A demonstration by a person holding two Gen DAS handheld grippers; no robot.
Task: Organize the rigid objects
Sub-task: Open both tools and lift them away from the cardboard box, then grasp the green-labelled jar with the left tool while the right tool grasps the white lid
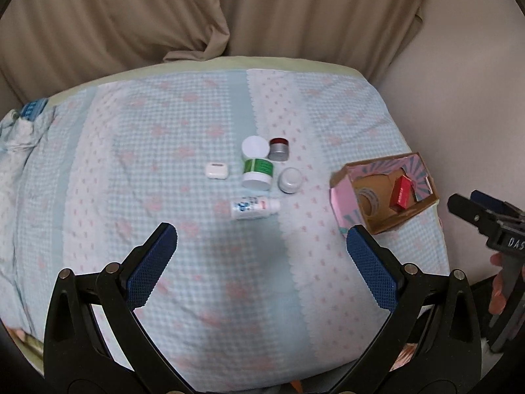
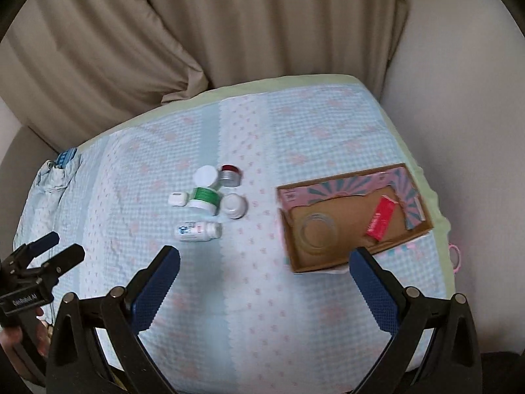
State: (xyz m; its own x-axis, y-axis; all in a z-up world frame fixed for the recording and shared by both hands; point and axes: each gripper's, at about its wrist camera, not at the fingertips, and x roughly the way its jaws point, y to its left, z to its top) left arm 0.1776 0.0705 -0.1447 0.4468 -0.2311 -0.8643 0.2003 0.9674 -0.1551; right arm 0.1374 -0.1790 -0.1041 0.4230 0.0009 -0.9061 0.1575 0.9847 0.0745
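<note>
I hold both the left gripper (image 1: 262, 242) and the right gripper (image 2: 265, 265) wide and empty above the bed's (image 1: 164, 164) near edge. Small containers cluster mid-bed; the cardboard box (image 2: 328, 249) sits at its right edge. I'd take the lying bottle (image 2: 198, 230) first, pinching across its body.

Red box (image 2: 380, 218) inside cardboard tray (image 2: 328, 252); jars (image 2: 205, 198) clustered left.

Count: four jars (image 2: 206, 197), one bottle (image 2: 198, 230), one earbud case (image 2: 178, 199), one box (image 2: 352, 216) containing one red carton (image 2: 380, 218).
</note>
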